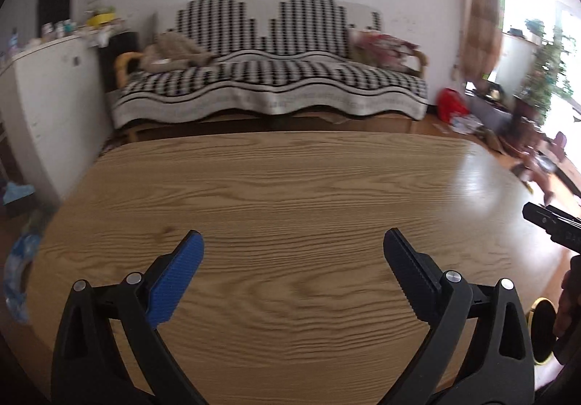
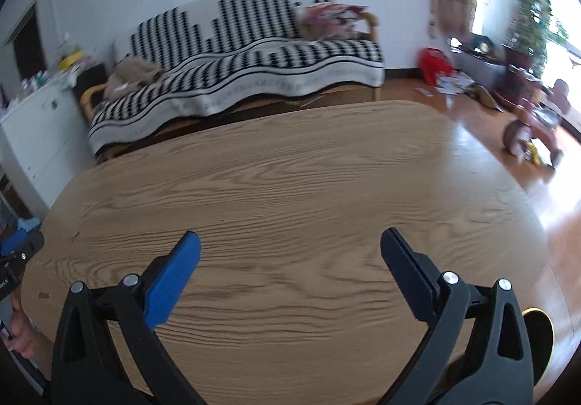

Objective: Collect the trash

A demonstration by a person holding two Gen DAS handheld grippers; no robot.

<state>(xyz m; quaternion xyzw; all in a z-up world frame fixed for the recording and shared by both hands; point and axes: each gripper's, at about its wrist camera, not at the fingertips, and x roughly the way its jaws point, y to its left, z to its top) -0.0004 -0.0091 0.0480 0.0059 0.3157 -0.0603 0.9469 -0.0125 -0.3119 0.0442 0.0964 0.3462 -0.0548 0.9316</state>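
My left gripper (image 1: 292, 241) is open and empty above a bare wooden table (image 1: 290, 180). My right gripper (image 2: 290, 241) is open and empty above the same table (image 2: 308, 169). No trash lies on the tabletop in either view. A round black bin with a gold rim (image 1: 543, 332) stands below the table's right edge; it also shows in the right wrist view (image 2: 541, 336). The right gripper's body (image 1: 552, 223) enters the left wrist view at the right. The left gripper's body (image 2: 14, 260) shows at the left edge of the right wrist view.
A sofa with a black-and-white cover (image 1: 268, 71) stands behind the table. A white cabinet (image 1: 43, 96) is at the left. A red bag (image 1: 450, 103) and scattered papers (image 2: 450, 82) lie on the floor at the right, near a child's tricycle (image 2: 533, 125). A crumpled blue plastic item (image 1: 18, 267) is at the left.
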